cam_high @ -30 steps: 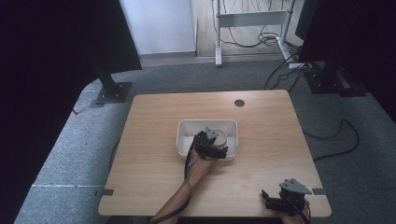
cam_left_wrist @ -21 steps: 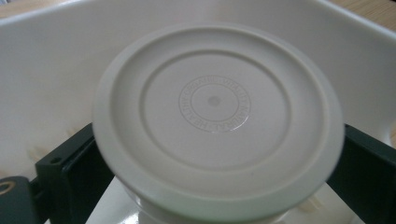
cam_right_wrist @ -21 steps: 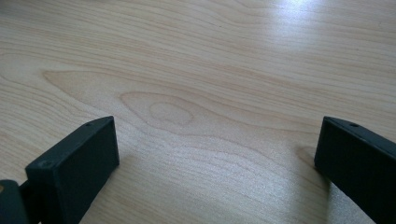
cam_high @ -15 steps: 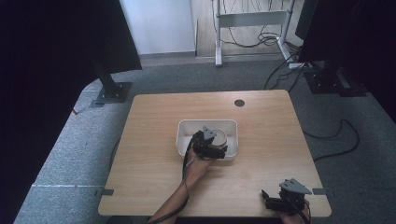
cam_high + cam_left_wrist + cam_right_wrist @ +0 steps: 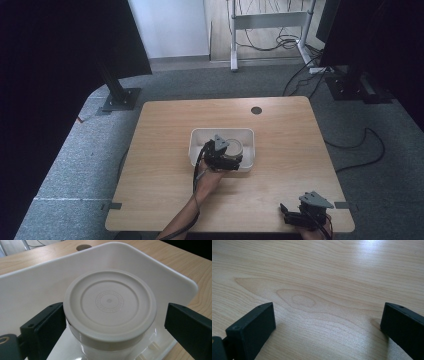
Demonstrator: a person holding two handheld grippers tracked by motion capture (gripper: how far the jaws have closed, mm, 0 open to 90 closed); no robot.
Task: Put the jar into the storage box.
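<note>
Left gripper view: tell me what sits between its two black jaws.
A round white jar with a ribbed lid stands between the jaws of the left gripper, inside the white tray. One jaw looks against the lid; the other stands clear of it.

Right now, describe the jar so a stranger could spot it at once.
On the wooden table sits a white rectangular tray near the middle. Inside stands the jar, between the left gripper's open jaws: round, clear-walled, with a cream ringed lid.
</note>
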